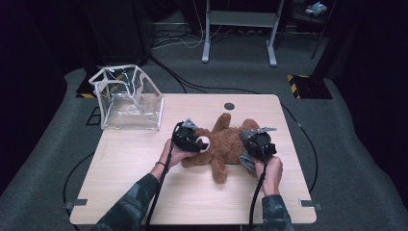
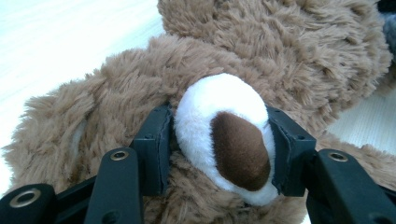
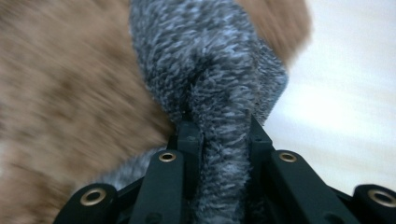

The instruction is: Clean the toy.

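Observation:
A brown teddy bear (image 1: pixel 226 144) lies on its back across the middle of the wooden table (image 1: pixel 144 192). My left gripper (image 1: pixel 199 143) is shut on its white snout (image 2: pixel 219 130), whose brown nose (image 2: pixel 240 149) faces the camera in the left gripper view. One black pad presses each side of that snout. My right gripper (image 1: pixel 250 156) is shut on a fold of grey fuzzy cloth (image 3: pixel 215 93) at the bear's right side, seen also in the high view as grey cloth (image 1: pixel 248 162). Blurred brown fur (image 3: pixel 70 93) lies behind it.
A clear plastic bag with white edging (image 1: pixel 127 98) stands open at the table's far left corner. A dark round hole (image 1: pixel 229 106) sits near the far edge. Cables trail from both grippers toward the near edge. Grey carpet and a desk frame (image 1: pixel 239 29) lie beyond.

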Action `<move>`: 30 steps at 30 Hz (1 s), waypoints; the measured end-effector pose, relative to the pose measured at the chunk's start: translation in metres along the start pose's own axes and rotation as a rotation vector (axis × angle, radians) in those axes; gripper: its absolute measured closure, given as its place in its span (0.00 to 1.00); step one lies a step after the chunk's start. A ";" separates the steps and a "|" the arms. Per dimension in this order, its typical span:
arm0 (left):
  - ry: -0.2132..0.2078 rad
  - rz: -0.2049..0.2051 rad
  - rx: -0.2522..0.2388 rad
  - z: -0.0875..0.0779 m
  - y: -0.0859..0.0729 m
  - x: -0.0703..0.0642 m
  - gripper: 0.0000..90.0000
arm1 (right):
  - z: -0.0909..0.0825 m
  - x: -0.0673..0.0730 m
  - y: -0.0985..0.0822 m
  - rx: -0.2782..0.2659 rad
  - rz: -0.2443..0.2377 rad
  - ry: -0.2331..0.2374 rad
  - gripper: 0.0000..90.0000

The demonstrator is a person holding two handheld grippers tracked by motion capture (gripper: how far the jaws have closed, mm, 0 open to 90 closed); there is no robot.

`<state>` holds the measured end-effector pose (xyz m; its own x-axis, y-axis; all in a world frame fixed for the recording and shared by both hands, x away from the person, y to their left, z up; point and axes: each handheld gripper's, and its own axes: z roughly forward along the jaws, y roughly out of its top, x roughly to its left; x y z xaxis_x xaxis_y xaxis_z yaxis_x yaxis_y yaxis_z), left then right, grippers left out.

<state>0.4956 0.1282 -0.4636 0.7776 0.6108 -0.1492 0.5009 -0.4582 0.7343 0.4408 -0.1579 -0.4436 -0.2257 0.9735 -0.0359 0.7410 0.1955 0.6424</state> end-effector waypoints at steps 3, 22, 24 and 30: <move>0.002 0.001 0.000 0.001 0.000 0.000 0.53 | 0.006 -0.014 -0.018 0.051 0.045 -0.003 0.84; 0.025 -0.004 0.004 0.001 0.001 -0.002 0.53 | -0.019 -0.029 -0.067 0.049 0.120 -0.010 0.83; 0.025 -0.005 0.004 0.001 0.001 -0.002 0.53 | -0.017 -0.021 -0.077 0.063 0.091 0.011 0.83; 0.019 -0.013 -0.003 0.001 0.000 -0.002 0.53 | -0.028 -0.008 -0.092 0.104 0.028 0.028 0.83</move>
<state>0.4947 0.1262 -0.4638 0.7633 0.6292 -0.1464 0.5100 -0.4479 0.7344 0.3574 -0.1870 -0.4810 -0.2206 0.9754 0.0032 0.8086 0.1811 0.5598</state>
